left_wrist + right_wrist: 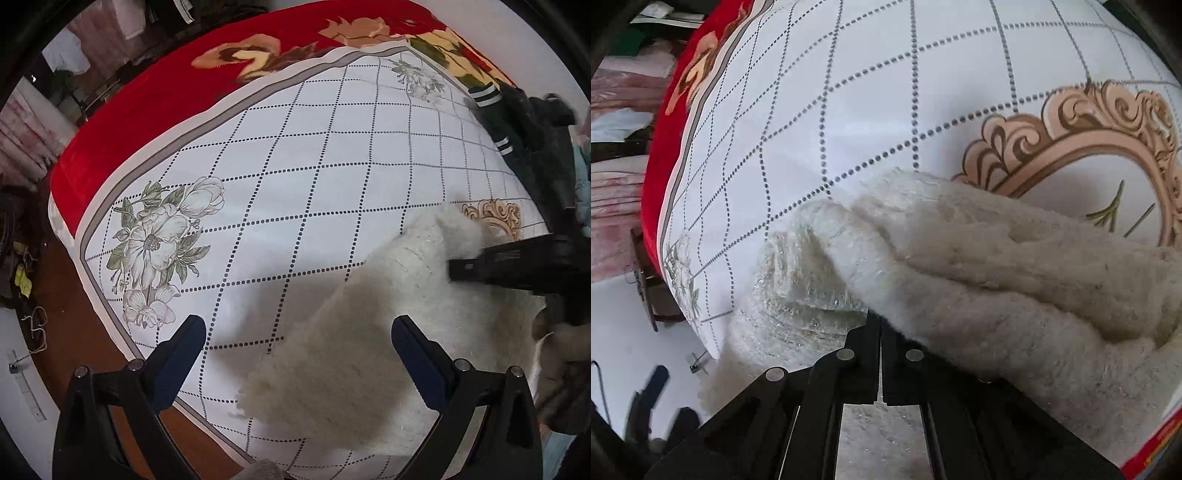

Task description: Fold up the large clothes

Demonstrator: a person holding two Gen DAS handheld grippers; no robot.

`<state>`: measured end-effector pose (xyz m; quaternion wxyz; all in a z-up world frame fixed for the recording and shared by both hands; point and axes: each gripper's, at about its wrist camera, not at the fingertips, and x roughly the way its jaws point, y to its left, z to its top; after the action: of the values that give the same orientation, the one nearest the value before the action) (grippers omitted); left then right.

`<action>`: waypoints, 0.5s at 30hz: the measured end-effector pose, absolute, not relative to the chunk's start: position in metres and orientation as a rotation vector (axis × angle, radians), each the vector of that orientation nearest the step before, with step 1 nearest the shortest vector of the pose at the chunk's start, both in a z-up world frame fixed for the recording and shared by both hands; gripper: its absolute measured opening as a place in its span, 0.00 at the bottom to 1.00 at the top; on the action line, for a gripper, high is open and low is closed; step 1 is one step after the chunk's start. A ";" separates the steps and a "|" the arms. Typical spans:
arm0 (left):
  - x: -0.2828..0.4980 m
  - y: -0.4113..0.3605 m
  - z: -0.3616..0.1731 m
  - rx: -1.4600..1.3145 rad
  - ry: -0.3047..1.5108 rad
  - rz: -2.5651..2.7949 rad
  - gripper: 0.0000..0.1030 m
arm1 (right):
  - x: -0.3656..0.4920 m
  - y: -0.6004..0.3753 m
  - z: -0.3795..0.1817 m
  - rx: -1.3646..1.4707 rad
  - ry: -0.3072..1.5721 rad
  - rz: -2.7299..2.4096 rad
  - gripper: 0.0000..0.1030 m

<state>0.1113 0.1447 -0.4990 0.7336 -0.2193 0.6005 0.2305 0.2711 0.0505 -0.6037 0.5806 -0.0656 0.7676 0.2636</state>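
Note:
A cream fluffy garment (373,332) lies on the white checked bed sheet (295,166) at the lower right of the left wrist view. My left gripper (299,343) is open and empty just above the garment's left edge. My right gripper (476,271) reaches in from the right and is shut on a fold of the garment. In the right wrist view the right gripper (881,321) has its jaws closed on the garment (979,266), whose folded layer drapes over to the right.
A red floral blanket (147,96) lies under the sheet at the bed's far side. A dark green garment with white stripes (498,110) lies at the right edge. The bed edge and floor (66,332) are at the left.

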 end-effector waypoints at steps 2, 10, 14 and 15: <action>0.118 0.143 -0.491 -0.461 1.301 0.483 1.00 | 0.271 0.041 -0.571 -0.086 1.776 0.643 0.06; 0.200 0.119 -0.495 -0.344 1.240 0.357 1.00 | 0.254 -0.101 -0.499 0.131 1.612 0.435 0.68; 0.239 0.118 -0.555 -0.271 1.365 0.357 1.00 | 0.248 -0.156 -0.540 0.201 1.654 0.370 0.68; 0.242 0.117 -0.576 -0.245 1.414 0.350 1.00 | 0.247 -0.163 -0.557 0.239 1.671 0.359 0.68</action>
<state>0.2422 0.1168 -0.5764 0.7395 -0.1116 0.6444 0.1596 0.2467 -0.1627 -0.5565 0.6502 0.1051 0.7356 0.1581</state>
